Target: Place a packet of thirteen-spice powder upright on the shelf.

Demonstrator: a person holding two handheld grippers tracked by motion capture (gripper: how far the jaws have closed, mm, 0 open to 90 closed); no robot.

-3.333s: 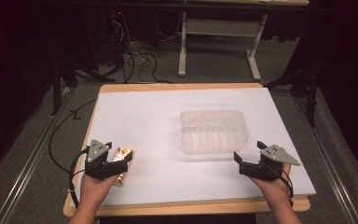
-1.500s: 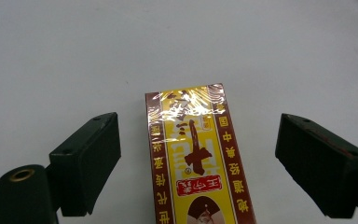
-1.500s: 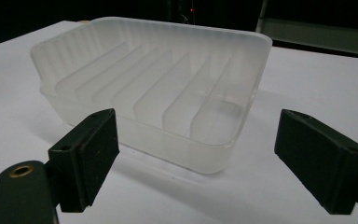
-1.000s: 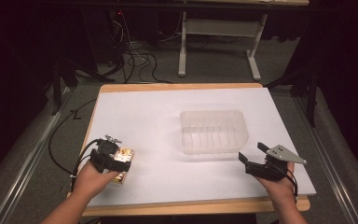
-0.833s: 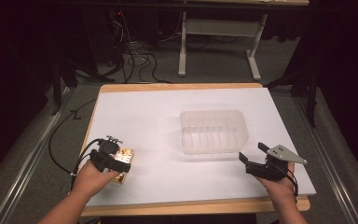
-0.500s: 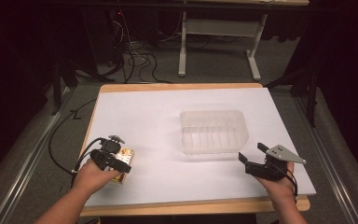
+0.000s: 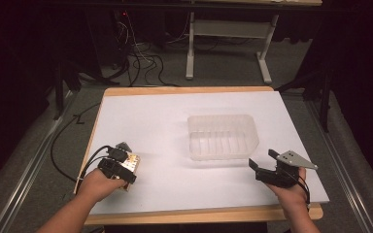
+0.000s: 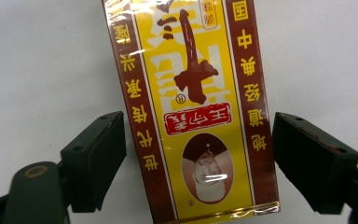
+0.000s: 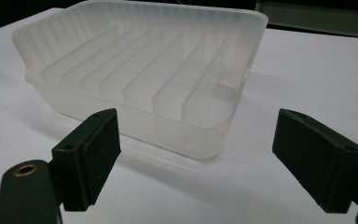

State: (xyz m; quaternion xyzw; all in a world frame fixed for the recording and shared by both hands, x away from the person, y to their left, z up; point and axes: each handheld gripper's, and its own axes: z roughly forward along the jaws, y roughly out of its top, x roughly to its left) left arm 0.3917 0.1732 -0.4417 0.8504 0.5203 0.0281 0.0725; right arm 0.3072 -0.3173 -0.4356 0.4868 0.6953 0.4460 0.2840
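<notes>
Looks like an early stage of packing the yellow-and-brown box (image 7: 132, 162) into the clear ribbed tray (image 7: 223, 118). Not lifted yet: lying flat on the white table (image 7: 165, 121), at its near left corner, well apart from the tray. Nothing seen inside the tray.

Left gripper (image 7: 121, 167) set over the box, with its 2 jaws on either side of it. Have just been closing, with the box between them, yet with a strip of white table showing at each side in the left gripper view, so not gripping for now. Right gripper (image 7: 262, 158) waiting near the right front corner of the tray, jaws wide apart and holding nothing.

Left to do, by judgement: to finish the closing, to lift, to carry across to the tray and to release there.

From the high view: the whole layout, both hands, and the wide distance between box and tray. From the left gripper view: the printed face of the box (image 8: 196, 93) and the small gaps beside the pads, too small to judge from above. From the right gripper view: the 5 or so ribs inside the tray (image 9: 144, 119) and its bare floor.
</notes>
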